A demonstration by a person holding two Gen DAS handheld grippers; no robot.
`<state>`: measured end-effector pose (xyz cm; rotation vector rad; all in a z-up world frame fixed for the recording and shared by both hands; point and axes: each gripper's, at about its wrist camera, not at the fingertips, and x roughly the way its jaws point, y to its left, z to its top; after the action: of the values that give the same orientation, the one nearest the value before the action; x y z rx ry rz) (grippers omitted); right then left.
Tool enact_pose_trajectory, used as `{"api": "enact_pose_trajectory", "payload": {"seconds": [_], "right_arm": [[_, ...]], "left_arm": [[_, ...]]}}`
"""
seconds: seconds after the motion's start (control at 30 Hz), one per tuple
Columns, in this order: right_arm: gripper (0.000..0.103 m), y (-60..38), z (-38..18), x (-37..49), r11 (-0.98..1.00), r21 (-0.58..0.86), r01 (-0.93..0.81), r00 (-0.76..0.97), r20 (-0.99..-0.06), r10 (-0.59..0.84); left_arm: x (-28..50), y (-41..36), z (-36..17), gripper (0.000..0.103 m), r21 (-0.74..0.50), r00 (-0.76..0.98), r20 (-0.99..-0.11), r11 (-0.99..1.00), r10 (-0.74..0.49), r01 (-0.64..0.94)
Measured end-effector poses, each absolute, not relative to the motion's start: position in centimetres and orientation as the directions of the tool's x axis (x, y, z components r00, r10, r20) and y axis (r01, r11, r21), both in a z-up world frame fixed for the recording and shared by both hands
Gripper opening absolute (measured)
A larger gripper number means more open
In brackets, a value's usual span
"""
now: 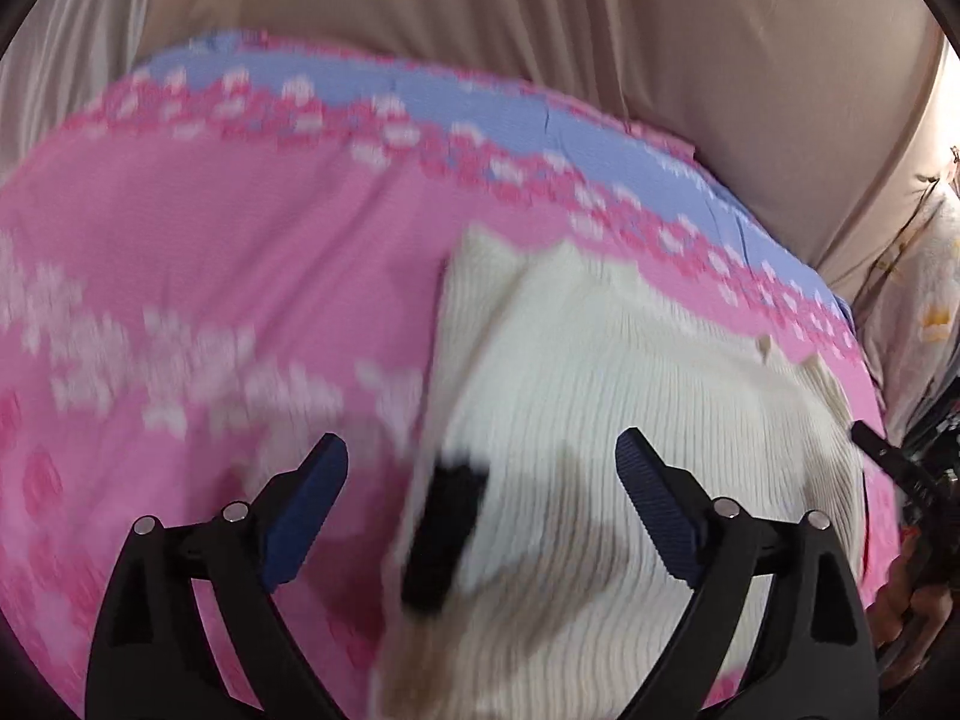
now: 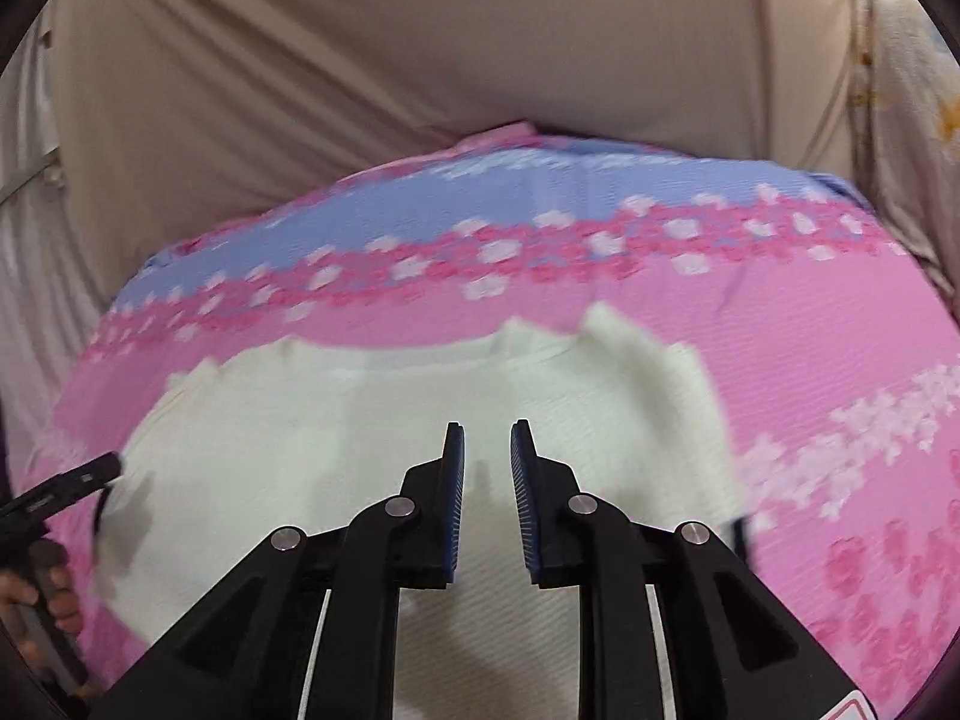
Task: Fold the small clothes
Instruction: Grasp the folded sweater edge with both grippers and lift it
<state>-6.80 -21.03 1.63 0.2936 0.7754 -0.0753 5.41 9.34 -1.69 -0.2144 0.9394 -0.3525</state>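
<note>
White ribbed garment (image 1: 600, 420) spread on a pink floral blanket (image 1: 180, 240), both tools above it.

The garment, cream-white with fine ribs, lies flat on the pink part of the blanket; its far edge shows small points, and a black patch (image 1: 444, 534) sits on it near one edge, too blurred to identify. The left tool (image 1: 480, 468) hangs over the garment with its blue-padded fingers spread wide, nothing between them. The right tool (image 2: 487, 450) is over the middle of the cloth, its fingers drawn close with a narrow gap and holding nothing. The blanket carries white and deep-pink flowers and a blue band (image 2: 480, 192) along its far side. Beyond it lies a beige sheet (image 2: 360, 60), creased, with a pale flowered cloth (image 2: 900, 60) at the right edge.
</note>
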Motion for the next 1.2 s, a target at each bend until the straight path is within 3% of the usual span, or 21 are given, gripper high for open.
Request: {"api": "enact_pose_trajectory", "payload": {"seconds": [0.07, 0.17, 0.23, 0.27, 0.37, 0.5, 0.6, 0.7, 0.8, 0.93, 1.0, 1.07, 1.2], "right_arm": [[0.018, -17.8, 0.3, -6.3, 0.969, 0.220, 0.111, 0.685, -0.723, 0.086], [0.018, -15.1, -2.2, -5.3, 0.984, 0.141, 0.107, 0.632, -0.774, 0.042], [0.018, -14.7, -2.8, -5.6, 0.987, 0.120, 0.111, 0.654, -0.756, 0.018], [0.018, -14.6, -2.8, -5.7, 0.988, 0.110, 0.108, 0.657, -0.753, 0.012], [0.018, -15.1, -2.9, -5.7, 0.987, 0.125, 0.105, 0.663, -0.748, 0.024], [0.018, -15.3, -3.1, -6.4, 0.983, 0.145, 0.108, 0.692, -0.721, 0.031], [0.018, -15.6, -3.1, -6.5, 0.978, 0.180, 0.110, 0.700, -0.712, 0.052], [0.018, -17.5, -2.9, -7.1, 0.946, 0.301, 0.117, 0.702, -0.699, 0.135], [0.018, -20.8, -1.8, -9.5, 0.888, 0.432, 0.158, 0.722, -0.664, 0.195], [0.023, -25.9, -1.2, -13.7, 0.845, 0.467, 0.259, 0.733, -0.665, 0.143], [0.026, -28.4, -1.4, -15.5, 0.809, 0.502, 0.305, 0.728, -0.671, 0.142], [0.029, -29.9, -1.3, -17.0, 0.785, 0.522, 0.332, 0.731, -0.669, 0.136], [0.054, -30.9, 0.6, -18.3, 0.784, 0.545, 0.298, 0.762, -0.631, 0.148]], "left_arm": [[4.9, 9.4, -3.6, 0.088, -0.340, 0.511, -0.771, 0.924, -0.379, 0.173], [3.8, 8.8, -3.6, 0.088, -0.300, 0.584, -0.739, 0.940, -0.337, 0.163], [3.9, 8.7, -3.5, 0.079, -0.330, 0.584, -0.728, 0.930, -0.359, 0.162], [4.1, 8.4, -3.4, 0.057, -0.362, 0.568, -0.721, 0.915, -0.397, 0.180], [4.2, 8.0, -2.3, 0.031, -0.404, 0.563, -0.704, 0.896, -0.434, 0.186], [2.8, 5.6, 2.1, 0.027, -0.444, 0.587, -0.614, 0.846, -0.528, 0.296], [1.1, 2.2, 5.3, 0.027, -0.423, 0.583, -0.561, 0.809, -0.587, 0.408], [-0.3, -2.3, 7.0, 0.026, -0.405, 0.534, -0.540, 0.757, -0.651, 0.513], [-1.7, -7.4, 6.7, 0.026, -0.373, 0.464, -0.565, 0.713, -0.682, 0.594], [-2.4, -13.6, 3.1, 0.027, -0.352, 0.367, -0.640, 0.682, -0.675, 0.641], [-2.3, -16.0, 0.4, 0.033, -0.340, 0.322, -0.696, 0.690, -0.641, 0.639], [-3.4, -16.6, -0.2, 0.037, -0.316, 0.340, -0.697, 0.696, -0.632, 0.645], [-6.9, -15.0, 2.7, 0.074, -0.210, 0.413, -0.664, 0.685, -0.624, 0.697]]}}
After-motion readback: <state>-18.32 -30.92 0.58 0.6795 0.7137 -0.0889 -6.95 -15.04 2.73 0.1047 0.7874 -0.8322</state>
